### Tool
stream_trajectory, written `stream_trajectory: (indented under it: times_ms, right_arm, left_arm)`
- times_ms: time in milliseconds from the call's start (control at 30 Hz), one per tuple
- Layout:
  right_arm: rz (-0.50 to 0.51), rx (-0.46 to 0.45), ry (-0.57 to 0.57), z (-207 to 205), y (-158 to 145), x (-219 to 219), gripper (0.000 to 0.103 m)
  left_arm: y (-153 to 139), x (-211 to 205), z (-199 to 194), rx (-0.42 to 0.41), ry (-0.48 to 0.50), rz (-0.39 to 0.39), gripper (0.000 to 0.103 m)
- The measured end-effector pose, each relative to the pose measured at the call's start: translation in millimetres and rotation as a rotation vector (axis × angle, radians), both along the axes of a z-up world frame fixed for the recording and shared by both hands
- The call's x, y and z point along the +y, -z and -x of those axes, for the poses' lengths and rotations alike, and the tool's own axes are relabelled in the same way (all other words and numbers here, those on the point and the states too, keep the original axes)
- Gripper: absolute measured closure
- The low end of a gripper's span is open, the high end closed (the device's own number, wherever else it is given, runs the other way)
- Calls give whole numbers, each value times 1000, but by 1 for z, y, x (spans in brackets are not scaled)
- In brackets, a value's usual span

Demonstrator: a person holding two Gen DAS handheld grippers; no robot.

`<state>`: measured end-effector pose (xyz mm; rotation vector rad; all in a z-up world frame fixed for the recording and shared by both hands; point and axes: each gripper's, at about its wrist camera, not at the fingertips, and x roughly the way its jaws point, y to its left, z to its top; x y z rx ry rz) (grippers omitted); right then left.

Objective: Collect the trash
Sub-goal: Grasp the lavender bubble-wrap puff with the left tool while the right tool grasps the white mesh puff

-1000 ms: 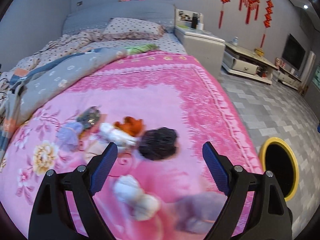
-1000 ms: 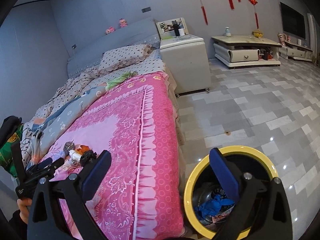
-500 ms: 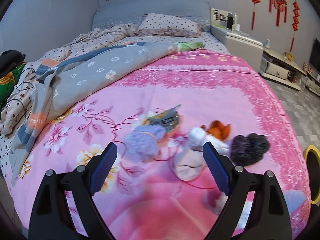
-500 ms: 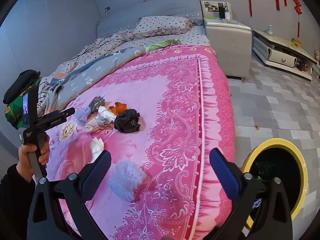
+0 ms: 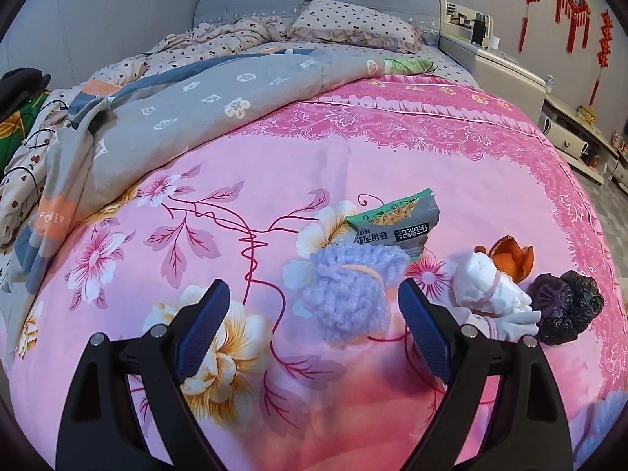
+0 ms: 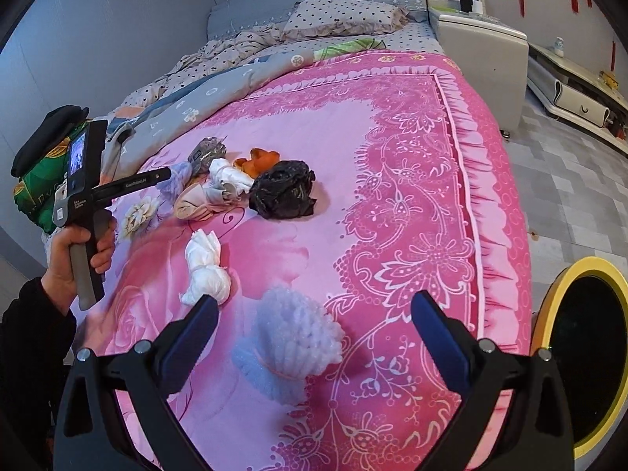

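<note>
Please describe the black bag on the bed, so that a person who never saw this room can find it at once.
Look at the pink blanket covering the bed. Near its middle lies a small cluster of trash, and the black bag is at the end of it nearest the yellow bin. It is the only dark, shiny, crumpled lump there.

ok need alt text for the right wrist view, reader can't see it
An open right gripper hangs over a pale blue fluffy bundle on a pink floral bedspread. Further up lie a knotted white bag, a crumpled black bag and more scraps, with the left gripper at the left and a yellow-rimmed bin on the floor.
</note>
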<state>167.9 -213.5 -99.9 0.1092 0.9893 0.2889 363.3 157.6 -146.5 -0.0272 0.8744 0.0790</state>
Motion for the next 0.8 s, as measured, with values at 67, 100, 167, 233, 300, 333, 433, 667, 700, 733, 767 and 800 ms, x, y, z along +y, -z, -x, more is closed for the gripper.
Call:
stream_trajectory:
  times_ms: [67,100,167,233,300,333,433,667,700,733,767,800]
  right_arm:
    - [-2,7,-6,-2,5,3,8]
    - [-1,12,-11,-3,8,4,8]
    - [-14,29,-16,-5,14,5,8]
    - [-20,41,-22,-7,19,7,8]
    - [-7,40,-26,-8,22,9,8]
    - [-3,38,-31,-9,25,10,8]
    - [4,42,-35,-10,31,14,11]
    - [43,45,-82,-6,42,26,32]
    - [42,47,-90,-5,43,27,41]
    - [43,48,-98,-5,44,28,44]
    - [45,45,-98,-5,45,29,45]
    - [47,44,-101,-5,45,30,49]
  left_arm:
    - [4,0,-7,2,4,-16,19]
    - [6,0,-10,2,7,-14,19]
    - [11,0,-15,10,18,-1,20]
    - [16,-2,-19,12,30,-10,20]
    - [20,-3,-23,17,40,-9,24]
    - [24,-4,-25,24,44,-5,26]
    - [32,-3,-29,31,44,3,32]
    - [43,-12,-29,29,85,19,58]
    - [43,-11,-29,25,86,26,58]
    - [44,-10,-29,21,82,39,58]
    - [45,-8,-28,21,79,50,59]
    - [45,-6,-28,22,77,60,59]
